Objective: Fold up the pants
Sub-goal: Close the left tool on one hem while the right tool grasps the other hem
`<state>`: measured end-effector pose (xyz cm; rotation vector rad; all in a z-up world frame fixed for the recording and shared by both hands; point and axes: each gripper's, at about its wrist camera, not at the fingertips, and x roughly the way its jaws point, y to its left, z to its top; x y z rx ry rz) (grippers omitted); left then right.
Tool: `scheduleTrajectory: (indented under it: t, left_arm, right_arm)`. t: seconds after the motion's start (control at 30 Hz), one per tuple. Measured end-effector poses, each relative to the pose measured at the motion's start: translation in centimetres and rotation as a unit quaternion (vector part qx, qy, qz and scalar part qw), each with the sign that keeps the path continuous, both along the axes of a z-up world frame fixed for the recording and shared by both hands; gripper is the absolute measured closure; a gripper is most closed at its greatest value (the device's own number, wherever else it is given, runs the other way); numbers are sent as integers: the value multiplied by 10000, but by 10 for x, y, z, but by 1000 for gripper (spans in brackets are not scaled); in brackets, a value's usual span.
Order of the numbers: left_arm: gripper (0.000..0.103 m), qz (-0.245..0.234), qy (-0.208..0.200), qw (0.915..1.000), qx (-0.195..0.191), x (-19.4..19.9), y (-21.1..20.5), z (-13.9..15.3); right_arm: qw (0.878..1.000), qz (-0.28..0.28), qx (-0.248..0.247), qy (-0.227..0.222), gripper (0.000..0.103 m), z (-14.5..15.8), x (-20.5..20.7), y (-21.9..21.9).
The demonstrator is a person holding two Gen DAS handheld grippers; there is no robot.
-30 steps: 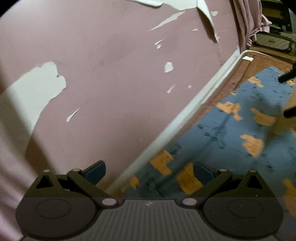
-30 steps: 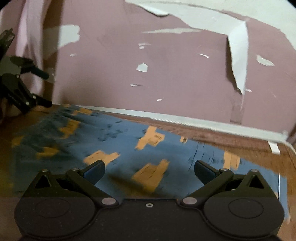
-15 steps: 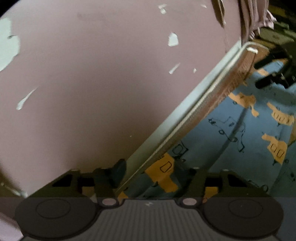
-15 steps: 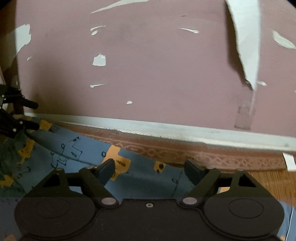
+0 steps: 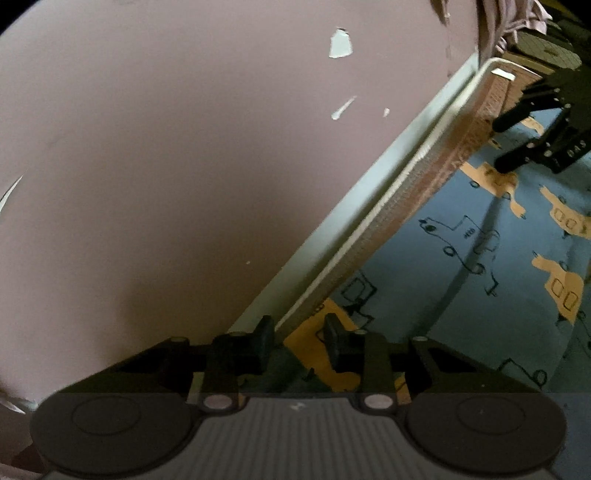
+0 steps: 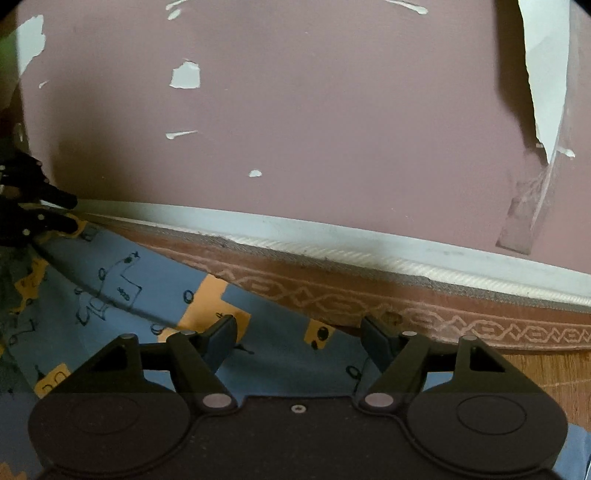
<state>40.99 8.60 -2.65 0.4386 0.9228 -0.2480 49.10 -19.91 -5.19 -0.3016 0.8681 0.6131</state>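
both grippers down at the far edge of the pants

left gripper (image 5: 299, 341) has its jaws narrowed to a small gap, and they have just been closing; a fold of the pants (image 5: 461, 266) lies between the fingers at the cloth's far edge, but whether the pads already press on it cannot be told. right gripper (image 6: 299, 338) stands wider, its jaws having drawn in a little, with blue cloth below and between them and no pad seen touching it. compared with a second ago, both cameras sit lower and closer to the wall (image 6: 332, 129): then most of the spread garment showed ahead of each gripper, now only its far strip beside the mat border does.

the left wrist view shows the right gripper (image 5: 532, 136) from outside, at the upper right, its dark fingertips down on an orange patch near the cloth's edge. the right wrist view shows the left gripper (image 6: 40, 218) at its left margin, low over the same edge, and also bare wooden floor (image 6: 546, 373) at the right, which the other view lacks.

the pants, blue with orange patches and drawn cars, lie flat on a brown mat with a patterned border (image 6: 443, 317) and white piping. behind it runs a pale baseboard (image 6: 332, 229) under a mauve wall with peeled patches showing white. a pinkish curtain (image 5: 495, 22) hangs at the corner.
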Motion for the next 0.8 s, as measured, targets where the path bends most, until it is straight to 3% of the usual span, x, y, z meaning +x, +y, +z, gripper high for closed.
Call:
scheduleTrajectory:
  t: [0.13, 0.2, 0.23, 0.4, 0.5, 0.57, 0.67, 0.8]
  left_arm:
    - [70, -37, 128, 9998, -113, 2, 5, 0]
    - [80, -69, 170, 9996, -219, 3, 7, -1]
    - [94, -110, 228, 9992, -314, 3, 7, -1]
    - [103, -38, 250, 9992, -322, 5, 8, -1]
    - [103, 272, 230, 9974, -634, 5, 15, 1]
    - [103, 444, 140, 9964, -710, 2, 17, 4]
    - [103, 622, -170, 9948, -789, -6, 29, 16]
    - [103, 954, -644, 9905, -748, -14, 32, 27]
  right_arm:
    - [9998, 187, -84, 31, 27, -3, 4, 5]
    - [9997, 219, -82, 61, 28, -2, 5, 6]
    - [9997, 205, -72, 79, 30, -2, 6, 6]
    - [9998, 172, -58, -87, 51, 0, -3, 8]
    - [9994, 193, -97, -275, 79, 1, -12, 10]
    - [9991, 185, -150, -349, 92, 2, -16, 11]
    - [9982, 130, -266, -519, 103, 5, -19, 15]
    - [9958, -69, -144, -903, 103, 17, -18, 15]
